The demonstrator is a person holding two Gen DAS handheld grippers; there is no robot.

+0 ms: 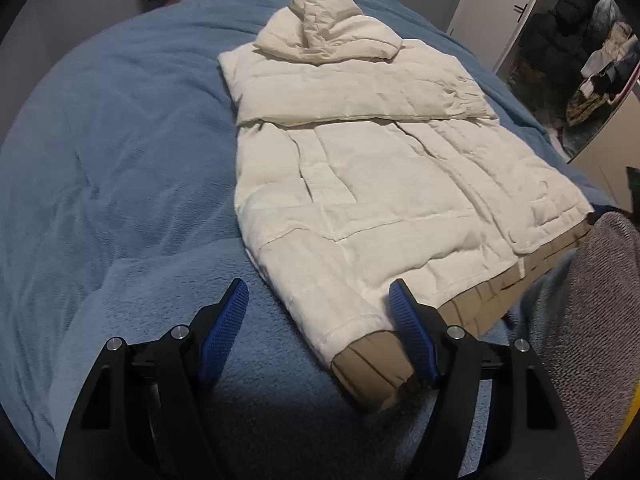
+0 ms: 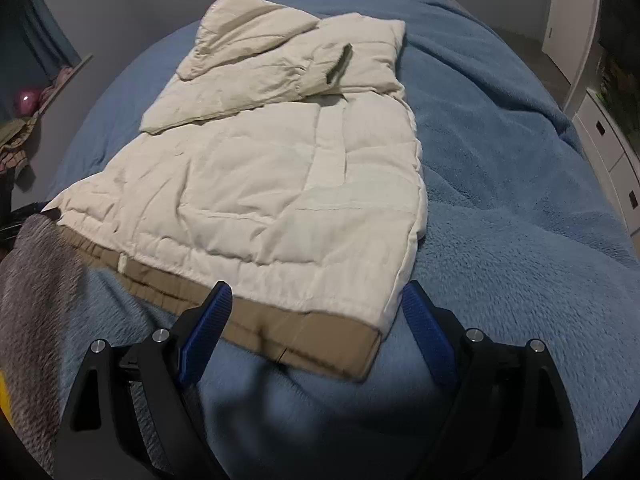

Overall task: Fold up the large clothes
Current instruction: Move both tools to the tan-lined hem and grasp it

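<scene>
A cream puffer jacket lies flat on the blue blanket, hood at the far end and both sleeves folded across the chest. Its tan hem faces me. My left gripper is open, its fingers straddling the hem's near left corner; the right pad sits against the cloth and the left pad stands clear. In the right wrist view the jacket shows the hem's other corner between the fingers of my right gripper, which is open wide and touches nothing.
A person's grey fuzzy sleeve crosses beside the hem; it also shows in the right wrist view as a sleeve. White drawers stand right of the bed, and a white door and cluttered shelves beyond it.
</scene>
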